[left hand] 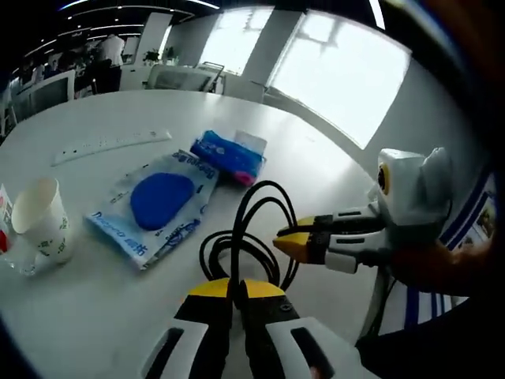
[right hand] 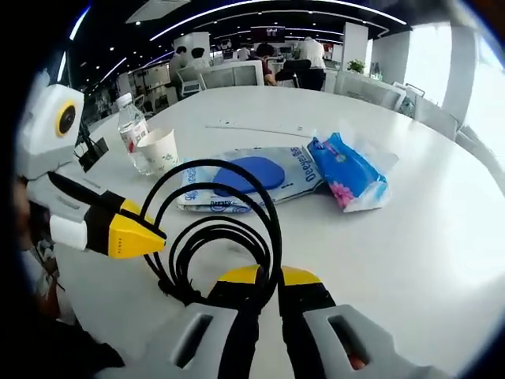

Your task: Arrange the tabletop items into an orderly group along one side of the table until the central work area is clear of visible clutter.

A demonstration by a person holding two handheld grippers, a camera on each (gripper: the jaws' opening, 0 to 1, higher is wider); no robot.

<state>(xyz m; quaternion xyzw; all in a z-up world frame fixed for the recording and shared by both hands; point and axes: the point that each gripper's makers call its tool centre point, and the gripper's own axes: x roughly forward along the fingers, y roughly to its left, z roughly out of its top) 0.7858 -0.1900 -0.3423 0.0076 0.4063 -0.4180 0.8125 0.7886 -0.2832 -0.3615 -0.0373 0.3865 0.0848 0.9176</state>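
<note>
At the near edge of the round white table (left hand: 316, 150), a coiled black cable (left hand: 245, 237) stands with its loops rising away from the left gripper (left hand: 236, 290), whose jaws look pressed together on the coil's base. From the right, the right gripper (left hand: 286, 239) points its closed tips at the same coil; its own view suggests it grips the cable too. Farther left lie a blue-pad packet (left hand: 158, 204), tissue pack (left hand: 229, 152) and paper cup (left hand: 41, 217).

A glossy black rubbery cable (left hand: 241, 237) lies on the smooth white table (left hand: 118, 316) near a crinkly plastic pouch (left hand: 154, 205) and paper cup (left hand: 43, 217).
</note>
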